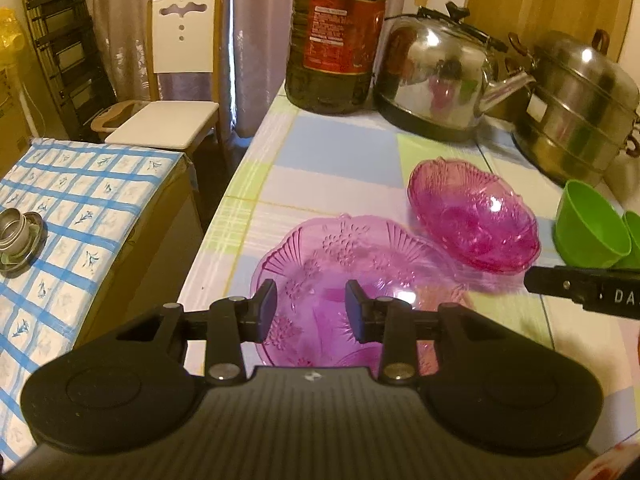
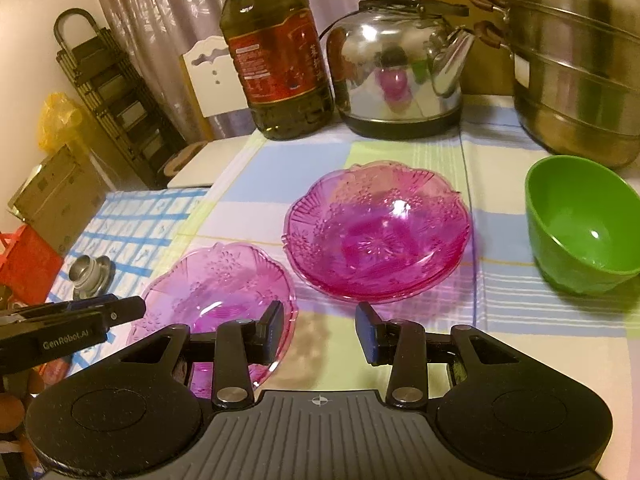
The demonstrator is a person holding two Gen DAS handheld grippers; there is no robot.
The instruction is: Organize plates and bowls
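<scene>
Two pink translucent plastic items on the pastel checked tablecloth [image 2: 400, 344]. The single pink plate [image 2: 224, 280] is pale, shallow, scalloped rim, embossed flowers and fan ribs; sits near the table's left edge. The pink stack [image 2: 380, 236] is deeper magenta, looks like several nested dishes with the same embossed pattern; sits beyond and right of the single plate, close but apart. The green bowl [image 2: 580, 220] is opaque, glossy, upright, right of the stack, in front of the steel steamer pot [image 2: 580, 72].

Left gripper [image 1: 311, 312]: jaws parted, nothing clamped, hovering above the single plate. Right gripper [image 2: 320, 330]: jaws parted, empty, over bare cloth between plate and stack
</scene>
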